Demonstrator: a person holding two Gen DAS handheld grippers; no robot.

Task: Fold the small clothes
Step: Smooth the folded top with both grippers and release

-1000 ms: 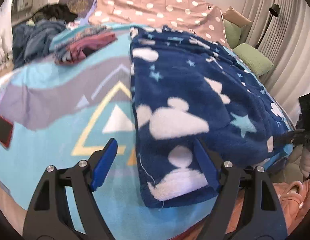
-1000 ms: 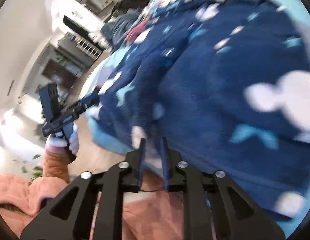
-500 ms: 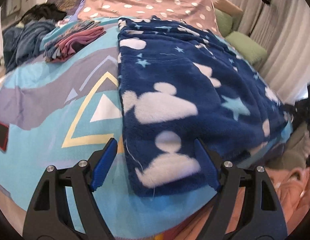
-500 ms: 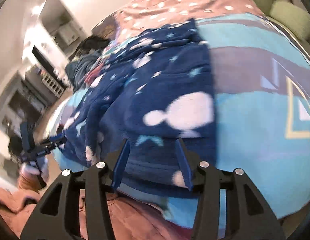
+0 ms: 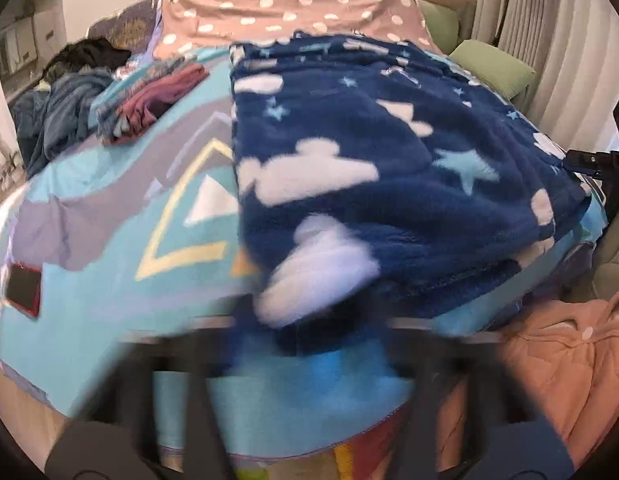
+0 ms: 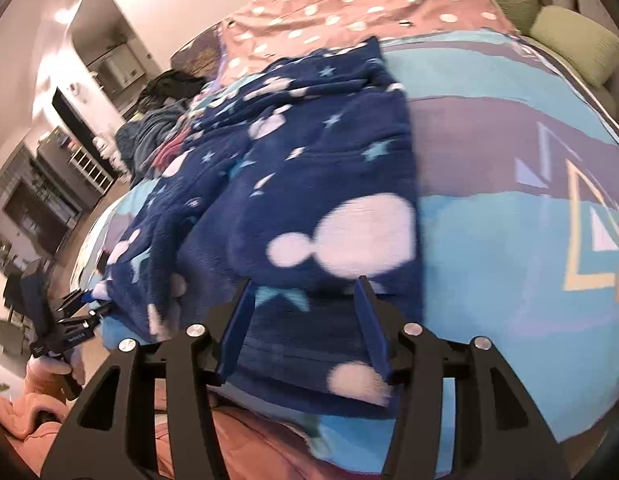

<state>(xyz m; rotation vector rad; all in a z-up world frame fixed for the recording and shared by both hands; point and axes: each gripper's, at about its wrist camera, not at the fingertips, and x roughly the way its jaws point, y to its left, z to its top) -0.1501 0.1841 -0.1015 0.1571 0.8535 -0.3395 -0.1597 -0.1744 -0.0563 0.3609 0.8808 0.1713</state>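
From the left wrist view, far left on the bed: a slate-blue heap [image 5: 57, 120] with something black on top, then a pile of clothes [image 5: 149, 100] in maroon and stripes, just beside it. Near left on the turquoise bed cover [image 5: 109, 240]: a dark patch edged in red [image 5: 23, 288], then a yellow triangle outline. No writing to read on any of it.

Centre: blue fleece garment [image 5: 389, 168], printed with white mouse-head shapes and pale stars, spread across the right half of the cover from the near edge to the pink polka-dot cloth [image 5: 289, 12] at the far end. Near-left corner of the fleece bunched and raised off the cover. Left gripper [image 5: 309, 320] smeared by motion blur here; fingers closed right down, apparently pinching that raised corner. Right of the fleece: green cushions [image 5: 493, 68], pale curtain [image 5: 569, 60], and the right gripper [image 5: 589, 160] at the fleece's far-right edge. Near right: peach quilted sleeve [image 5: 569, 360].

From the right wrist view, at left: left gripper [image 6: 89, 314] held in a hand, tips at the fleece's corner; a small white label on its side, too small to read. Centre: right gripper [image 6: 305, 284] about half spread and opening, fingers [image 6: 237, 320] straddling the near edge of the fleece [image 6: 329, 160], fabric lying between them, pads not pressing on it. Right: bare cover with the triangle print.
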